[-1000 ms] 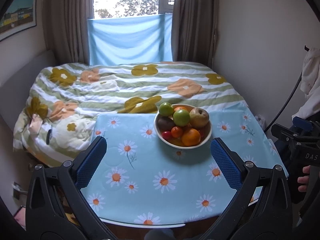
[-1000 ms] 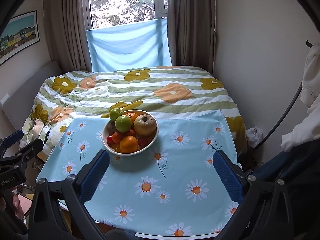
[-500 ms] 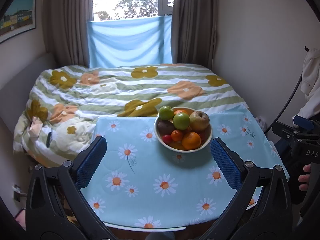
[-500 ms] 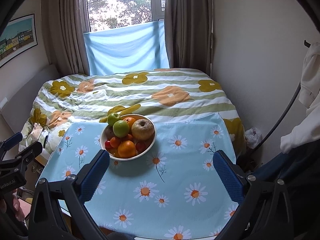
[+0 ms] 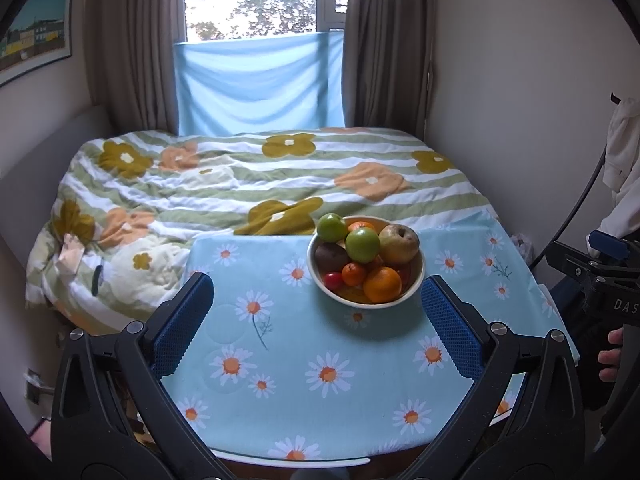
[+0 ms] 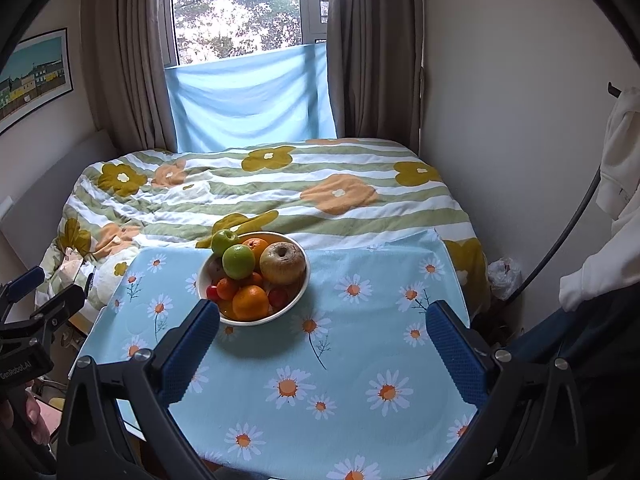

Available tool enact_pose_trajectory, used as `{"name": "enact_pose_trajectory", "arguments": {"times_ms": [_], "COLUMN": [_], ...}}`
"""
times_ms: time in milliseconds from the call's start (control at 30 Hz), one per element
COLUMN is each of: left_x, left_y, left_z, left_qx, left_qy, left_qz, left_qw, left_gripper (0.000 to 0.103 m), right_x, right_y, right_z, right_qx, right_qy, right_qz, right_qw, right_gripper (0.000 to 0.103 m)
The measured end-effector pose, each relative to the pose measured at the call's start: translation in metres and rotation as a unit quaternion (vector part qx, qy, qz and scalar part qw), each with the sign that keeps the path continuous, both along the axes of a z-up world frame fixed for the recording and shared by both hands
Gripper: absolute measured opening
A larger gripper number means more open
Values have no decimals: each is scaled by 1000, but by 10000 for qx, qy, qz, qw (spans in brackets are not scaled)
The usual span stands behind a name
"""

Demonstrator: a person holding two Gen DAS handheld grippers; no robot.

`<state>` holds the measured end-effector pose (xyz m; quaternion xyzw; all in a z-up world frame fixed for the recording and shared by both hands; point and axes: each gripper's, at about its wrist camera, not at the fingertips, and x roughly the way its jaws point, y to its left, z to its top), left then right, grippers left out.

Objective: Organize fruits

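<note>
Here, through my left tool [image 5: 316, 304], spread wide and empty, the white bowl [image 5: 416, 276] of fruit sits near the desk's [image 5: 280, 408] far edge, right of middle; the green apple [image 5: 362, 244] perched on top could roll off if I nudge the heap. Through my right tool [image 6: 322, 330], also wide open and empty, the bowl [image 6: 298, 292] lies toward the far left corner, its lower fruit buried and hard to name.

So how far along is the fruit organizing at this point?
Nothing looks done yet: every fruit, including the orange and green apple, sits piled in the white bowl on the daisy tablecloth. The left gripper and right gripper hold nothing, both open. All sorting remains.
</note>
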<state>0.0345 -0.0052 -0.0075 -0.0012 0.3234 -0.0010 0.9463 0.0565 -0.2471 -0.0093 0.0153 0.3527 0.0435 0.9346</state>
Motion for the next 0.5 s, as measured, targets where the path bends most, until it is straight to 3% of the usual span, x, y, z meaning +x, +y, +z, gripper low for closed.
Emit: {"name": "enact_pose_trajectory", "arguments": {"times_ms": [500], "left_x": [9], "left_y": [-8], "left_z": [-4], "left_qx": [105], "left_qy": [-31], "left_qz": [40], "left_qw": [9999], "left_gripper": [103], "right_x": [5], "right_y": [-6], "right_z": [1], "right_qx": [-5], "right_qy": [-12], "right_qz": [-20], "right_qw": [10000], "right_gripper": [103]}}
